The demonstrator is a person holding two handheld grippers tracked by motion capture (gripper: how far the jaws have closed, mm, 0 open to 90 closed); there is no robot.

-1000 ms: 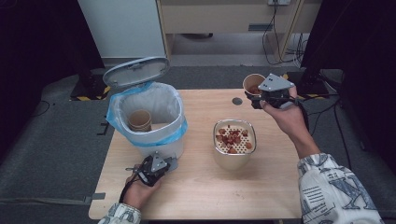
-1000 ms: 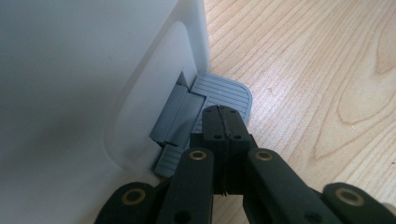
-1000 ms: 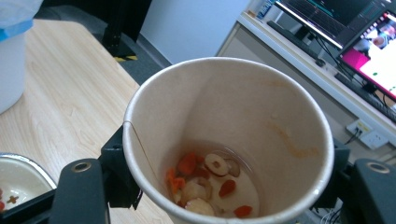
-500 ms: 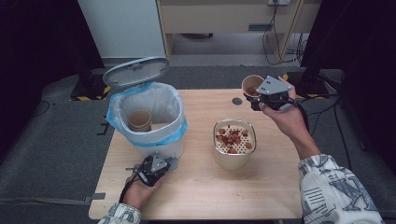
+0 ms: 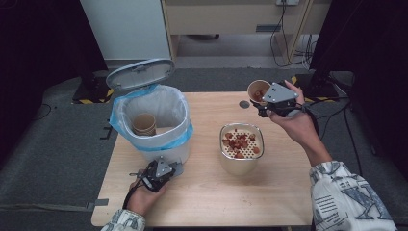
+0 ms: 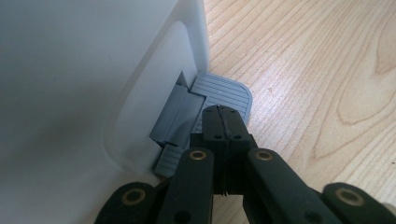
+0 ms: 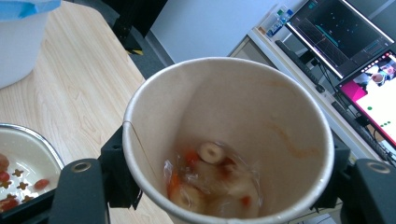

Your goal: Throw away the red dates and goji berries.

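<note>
My right gripper (image 5: 262, 102) is shut on a paper cup (image 5: 258, 91), held in the air over the table's far right. Inside the cup (image 7: 229, 140) lie wet food scraps and some liquid. Below it, toward me, stands a metal strainer bowl (image 5: 241, 162) with red pieces on its perforated insert; its rim (image 7: 28, 135) also appears in the right gripper view. My left gripper (image 5: 171, 170) is shut, its tips resting on the grey foot pedal (image 6: 224, 89) of the white bin (image 5: 159, 149). The bin's lid (image 5: 139, 73) stands raised.
The bin has a blue liner and holds stacked paper cups (image 5: 144, 124). A small dark round thing (image 5: 244, 104) lies on the wooden table (image 5: 211, 202) near the far edge. Monitors (image 7: 355, 42) stand beyond the table on the right.
</note>
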